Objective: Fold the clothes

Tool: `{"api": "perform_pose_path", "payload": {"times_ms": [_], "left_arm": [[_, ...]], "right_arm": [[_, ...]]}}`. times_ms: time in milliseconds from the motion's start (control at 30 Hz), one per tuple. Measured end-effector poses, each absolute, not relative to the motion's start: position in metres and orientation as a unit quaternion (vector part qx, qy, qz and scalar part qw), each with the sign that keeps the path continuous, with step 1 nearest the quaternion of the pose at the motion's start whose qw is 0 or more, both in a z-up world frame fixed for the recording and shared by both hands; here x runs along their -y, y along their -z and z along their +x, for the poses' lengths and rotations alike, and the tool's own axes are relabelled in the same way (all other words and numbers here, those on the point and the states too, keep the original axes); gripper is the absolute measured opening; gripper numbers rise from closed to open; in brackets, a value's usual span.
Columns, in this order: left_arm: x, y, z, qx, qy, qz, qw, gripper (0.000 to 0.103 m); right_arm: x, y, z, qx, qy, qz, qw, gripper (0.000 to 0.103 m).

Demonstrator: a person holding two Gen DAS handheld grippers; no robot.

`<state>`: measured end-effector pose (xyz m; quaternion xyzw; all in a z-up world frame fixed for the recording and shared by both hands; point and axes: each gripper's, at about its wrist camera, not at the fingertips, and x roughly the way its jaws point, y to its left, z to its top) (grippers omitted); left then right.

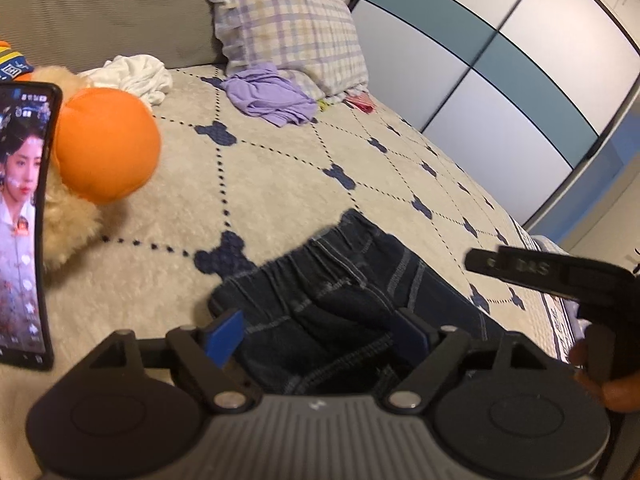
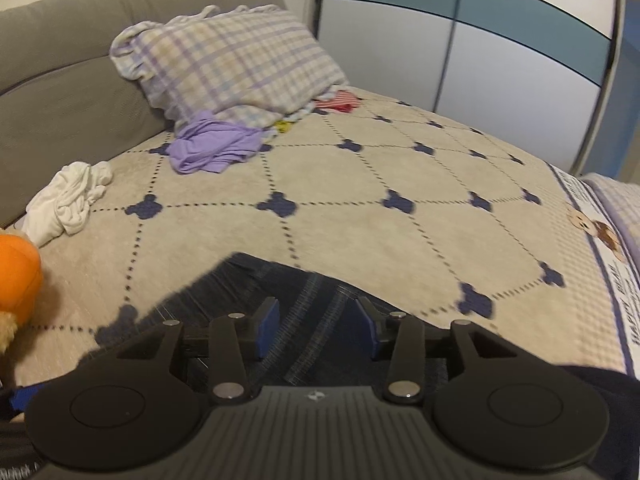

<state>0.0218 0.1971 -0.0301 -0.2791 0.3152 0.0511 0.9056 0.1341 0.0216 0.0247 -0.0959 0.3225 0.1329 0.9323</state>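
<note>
Bed (image 1: 280,184) with a beige quilt in a navy dotted lattice, grey headboard and panelled wardrobe behind. Left to right in the left wrist view: phone (image 1: 24,216) propped upright, orange plush (image 1: 106,144), crumpled white garment (image 1: 136,74), lilac garment (image 1: 272,98) below the plaid pillow (image 1: 288,28), dark jeans (image 1: 340,292) lying on the quilt at the near edge. Left hand-held gripper (image 1: 322,334): fingers apart, straddling bunched denim, nothing clamped. Right hand-held gripper (image 2: 318,326): fingers likewise apart, low over the jeans (image 2: 280,300).

Risks, as judged: closing on a bunched ridge may catch one layer only, so a fold would drag crooked; thick seams could slip from the blue pads (image 1: 224,332); a sweep leftward may topple the phone.

Only the left view shows the phone, waistband stitching and the other tool's black body. Only the right view shows the quilt's printed border (image 2: 600,248).
</note>
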Motion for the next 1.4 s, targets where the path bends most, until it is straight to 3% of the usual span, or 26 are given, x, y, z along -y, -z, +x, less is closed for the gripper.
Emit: {"api": "perform_pose_path", "payload": {"times_ms": [633,767,1400], "left_arm": [[-0.137,0.021,0.017,-0.325,-0.011,-0.201,0.924,0.084],[-0.123,0.027,0.021,-0.336,-0.004,-0.188,0.923,0.084],[-0.068,0.036,0.039,-0.338,0.024,-0.124,0.933,0.087]], "right_arm": [[0.113,-0.03,0.086,-0.331,-0.051,-0.029,0.942,0.05],[0.141,-0.021,0.077,-0.341,-0.027,0.004,0.94,0.054],[0.253,0.021,0.055,-0.394,0.038,0.121,0.91,0.056]]}}
